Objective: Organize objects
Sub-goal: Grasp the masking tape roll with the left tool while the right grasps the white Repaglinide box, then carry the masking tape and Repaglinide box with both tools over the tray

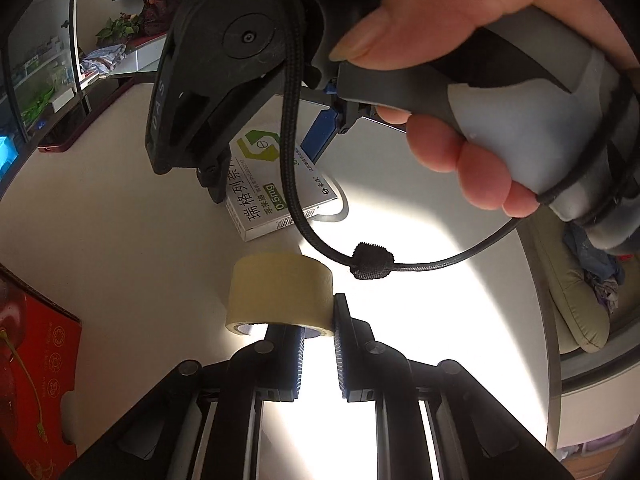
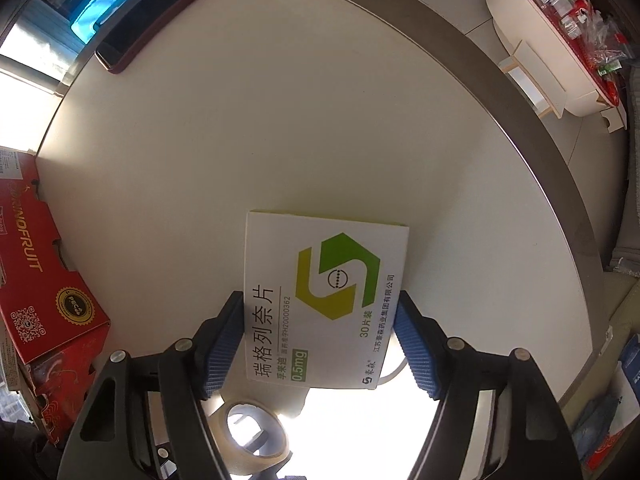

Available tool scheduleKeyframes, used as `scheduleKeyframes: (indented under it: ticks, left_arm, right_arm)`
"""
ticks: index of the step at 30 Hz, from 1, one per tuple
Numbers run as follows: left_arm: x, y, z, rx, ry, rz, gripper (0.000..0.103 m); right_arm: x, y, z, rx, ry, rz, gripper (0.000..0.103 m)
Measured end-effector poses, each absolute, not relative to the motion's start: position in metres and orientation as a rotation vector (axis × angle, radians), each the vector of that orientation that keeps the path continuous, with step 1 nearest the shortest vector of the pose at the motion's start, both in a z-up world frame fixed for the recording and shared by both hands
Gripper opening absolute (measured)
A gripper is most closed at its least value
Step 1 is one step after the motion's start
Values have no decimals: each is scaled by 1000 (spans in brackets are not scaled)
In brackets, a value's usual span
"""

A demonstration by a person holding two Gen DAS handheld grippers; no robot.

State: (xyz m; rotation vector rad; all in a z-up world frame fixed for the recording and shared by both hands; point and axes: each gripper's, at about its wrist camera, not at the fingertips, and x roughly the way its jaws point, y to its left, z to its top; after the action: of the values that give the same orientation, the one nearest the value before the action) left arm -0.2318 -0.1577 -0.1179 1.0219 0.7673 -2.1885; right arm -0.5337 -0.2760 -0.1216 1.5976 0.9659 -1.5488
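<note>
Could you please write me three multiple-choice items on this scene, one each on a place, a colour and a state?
1. Where is the flat white cardboard medicine box with the green and yellow logo?
A. Between the right gripper's fingers
B. Inside a red carton
C. On top of a tape roll

2. What colour are the right gripper's ribbed pads?
A. Red
B. Yellow
C. Blue

3. How is the left gripper?
A. Wide open with nothing near it
B. Shut on the wall of the pale yellow tape roll
C. Shut on a black cable

Key: 1 A, the medicine box sits between the fingers of the right gripper, over the white round table. 2 C, the pads are blue. 3 B, the left gripper has one finger inside the tape roll and one outside.
</note>
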Motion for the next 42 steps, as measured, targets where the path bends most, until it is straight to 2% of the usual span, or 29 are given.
scheduleKeyframes:
  ticks: [7, 14, 17, 23, 31, 42]
  left_arm:
    - [-220, -123, -113, 1001, 706, -2222, 10]
    - [-216, -138, -96, 982, 692, -2262, 10]
    - [-217, -134, -95, 988, 693, -2270, 9]
    - [-204, -142, -82, 964, 688, -2330, 7]
    - [-171, -125, -45, 916, 681, -2410, 7]
    - [-105, -95, 17, 857, 522, -2566, 7]
  right_arm:
    - [-556, -238, -86, 1572, 817, -1659, 72]
    - [-552, -185, -53, 1524, 626, -1776, 72]
    - [-514, -146, -56, 1500, 551, -1821, 72]
    - [-496, -100, -34, 1419, 365, -1919, 72]
    - [-433, -6, -4, 1288, 112, -2087, 72]
    - [-305, 81, 27, 1087, -183, -2260, 72]
